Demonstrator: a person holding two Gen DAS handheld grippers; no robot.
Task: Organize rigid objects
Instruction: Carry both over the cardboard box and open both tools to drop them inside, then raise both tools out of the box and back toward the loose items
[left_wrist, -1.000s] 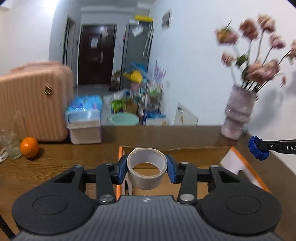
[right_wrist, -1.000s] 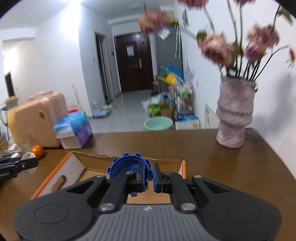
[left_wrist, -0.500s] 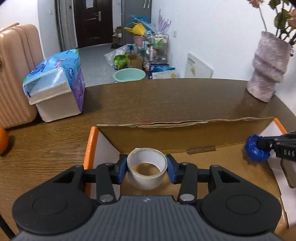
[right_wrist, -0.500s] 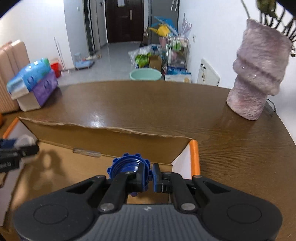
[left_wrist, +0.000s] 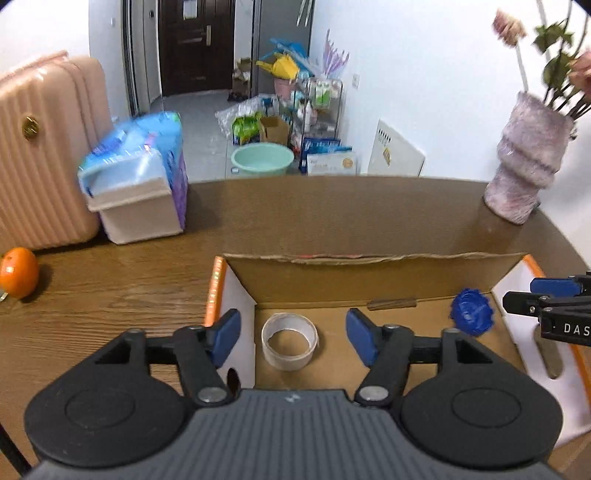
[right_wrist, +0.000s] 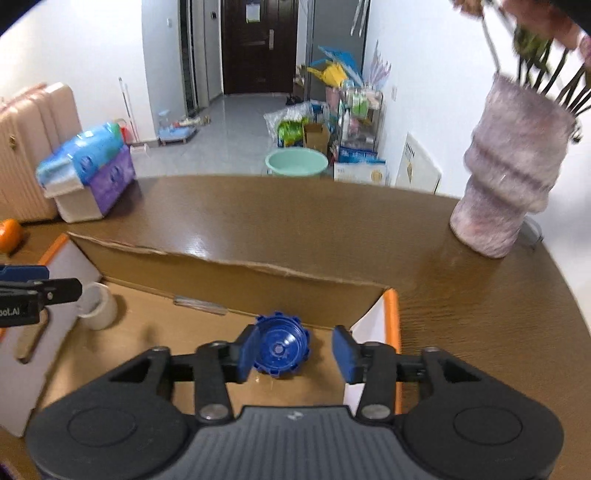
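The left gripper (left_wrist: 291, 334) has just been opening; its blue pads now stand spread, and the white roll of tape (left_wrist: 289, 346) sits between them on the floor of the open cardboard box with orange-edged flaps (left_wrist: 373, 280), touching neither pad. The roll stands on its flat edge, hole upward, at the left end of the box, near the white inner face of the left flap.

The right gripper (right_wrist: 295, 356) has also just been opening. Its pads are apart, and the blue ribbed plastic cap (right_wrist: 281, 349) lies between them at the right end of the box, open side up. The cap sits close against the left pad; the view is too blurred there to say whether they still touch, but the right pad is clearly off it. From the left wrist view the same cap (left_wrist: 472, 311) shows low at the far right of the box, just beside the right gripper's tips.

The box rests on a brown wooden round table (left_wrist: 110, 295). Far right on the table stands a mottled pink ribbed vase (right_wrist: 511, 192) with flower stems. Far left are a white and purple tissue pack (left_wrist: 138, 181), an orange fruit (left_wrist: 18, 272) and, behind them, a pink ribbed suitcase (left_wrist: 44, 147). A green plastic basin (right_wrist: 296, 162) lies on the floor beyond the table.
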